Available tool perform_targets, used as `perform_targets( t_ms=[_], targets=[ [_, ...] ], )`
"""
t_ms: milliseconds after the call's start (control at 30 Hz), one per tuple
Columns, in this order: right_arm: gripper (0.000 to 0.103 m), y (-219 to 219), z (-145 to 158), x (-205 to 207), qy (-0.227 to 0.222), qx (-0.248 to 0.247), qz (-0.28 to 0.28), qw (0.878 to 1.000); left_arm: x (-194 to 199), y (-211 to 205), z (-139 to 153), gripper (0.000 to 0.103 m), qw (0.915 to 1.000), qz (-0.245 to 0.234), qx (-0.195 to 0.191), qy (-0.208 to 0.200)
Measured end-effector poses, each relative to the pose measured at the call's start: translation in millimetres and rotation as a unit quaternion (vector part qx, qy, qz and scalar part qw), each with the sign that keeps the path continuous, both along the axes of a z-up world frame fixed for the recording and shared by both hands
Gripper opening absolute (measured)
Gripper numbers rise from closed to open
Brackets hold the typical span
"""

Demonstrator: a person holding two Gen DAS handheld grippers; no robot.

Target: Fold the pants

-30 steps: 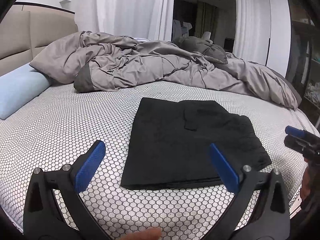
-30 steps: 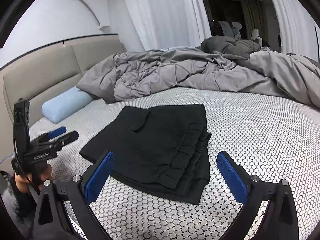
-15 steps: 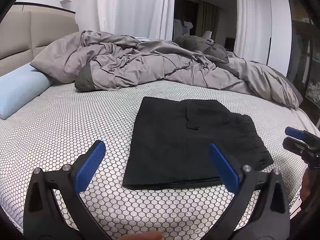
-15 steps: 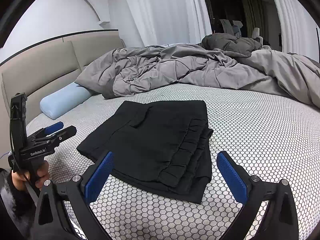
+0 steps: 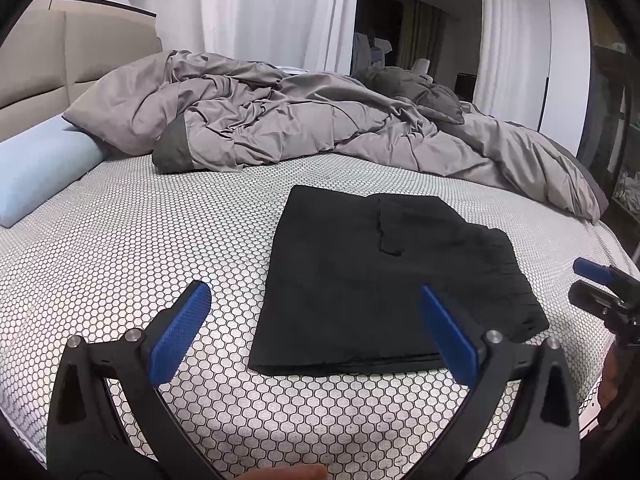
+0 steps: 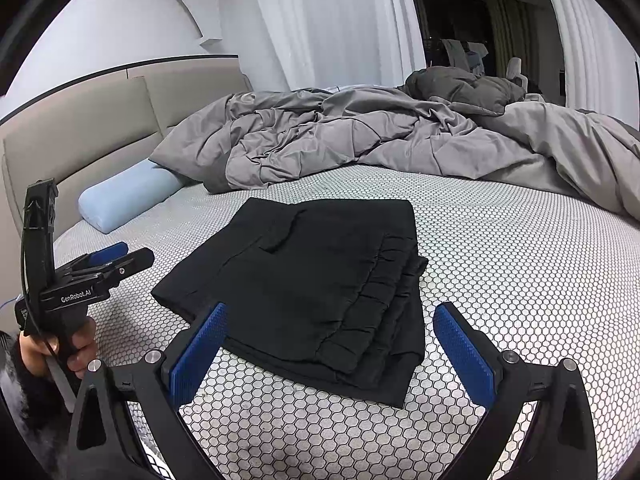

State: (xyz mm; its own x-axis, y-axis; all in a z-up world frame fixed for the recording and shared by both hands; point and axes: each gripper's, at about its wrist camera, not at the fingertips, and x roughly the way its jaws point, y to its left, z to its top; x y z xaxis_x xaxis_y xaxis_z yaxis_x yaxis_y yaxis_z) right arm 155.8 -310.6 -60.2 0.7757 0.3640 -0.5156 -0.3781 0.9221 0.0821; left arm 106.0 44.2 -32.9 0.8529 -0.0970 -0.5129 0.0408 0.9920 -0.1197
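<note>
Hovering spread tongs [image 5: 316, 334] above pants [image 5: 384, 276]

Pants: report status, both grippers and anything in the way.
Left gripper open, empty. Right gripper open, empty. Pants folded on bed, untouched. Nothing blocking.

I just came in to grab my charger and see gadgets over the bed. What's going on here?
A person is folding pants with a pair of handheld tongs. The black pants already lie in a compact folded stack on the honeycomb-patterned bed sheet. Both the left tongs and the right tongs hover open in front of the stack, holding nothing. A crumpled grey duvet and a light blue pillow sit farther back.
</note>
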Motion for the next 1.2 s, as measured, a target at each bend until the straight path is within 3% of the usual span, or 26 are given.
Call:
perform_targets(
  t_ms=[1200],
  targets=[
    [0.103,-2.2,-1.3,1.3,0.002,-0.009,0.003,1.000,3.4,1.9,-3.7,0.102,1.0000,-0.006,0.005,0.001]
  ],
)
